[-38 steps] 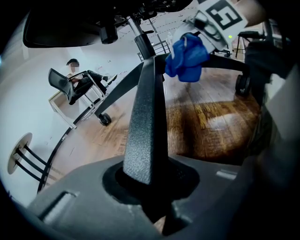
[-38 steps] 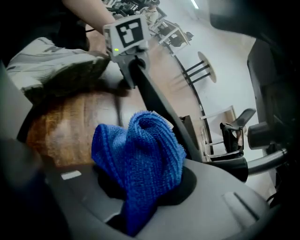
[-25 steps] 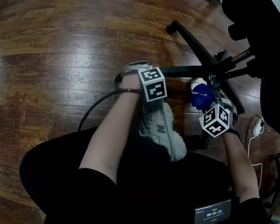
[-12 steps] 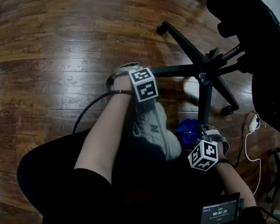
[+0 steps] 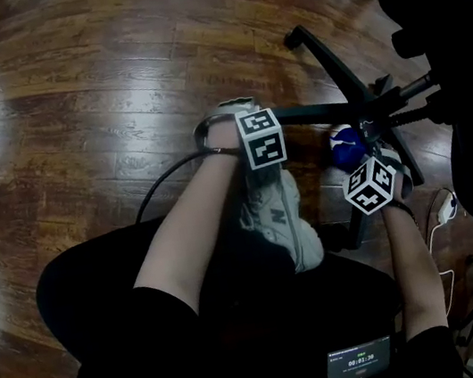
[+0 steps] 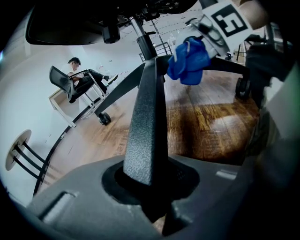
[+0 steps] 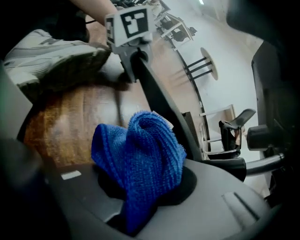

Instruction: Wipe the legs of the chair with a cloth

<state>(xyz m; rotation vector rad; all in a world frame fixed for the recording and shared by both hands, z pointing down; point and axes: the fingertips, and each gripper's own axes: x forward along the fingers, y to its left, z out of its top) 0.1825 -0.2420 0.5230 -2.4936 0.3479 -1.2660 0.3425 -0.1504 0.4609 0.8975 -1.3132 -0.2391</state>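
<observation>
left gripper [image 6: 147, 197]: jaws clamped on the outer end of one black chair leg [image 6: 147, 112], low over the wooden floor [image 5: 68, 105], with a white sneaker [image 5: 281, 212] just beside it. right gripper [image 7: 136, 206]: jaws pinching a bunched blue cloth [image 7: 140, 159]. the cloth sits near the chair's hub [image 5: 369, 110], just beside that same leg; contact with the leg cannot be told.

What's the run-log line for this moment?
left gripper: shut on black textured chair leg | right gripper: shut on blue knitted cloth | cloth near chair hub, contact unclear
</observation>
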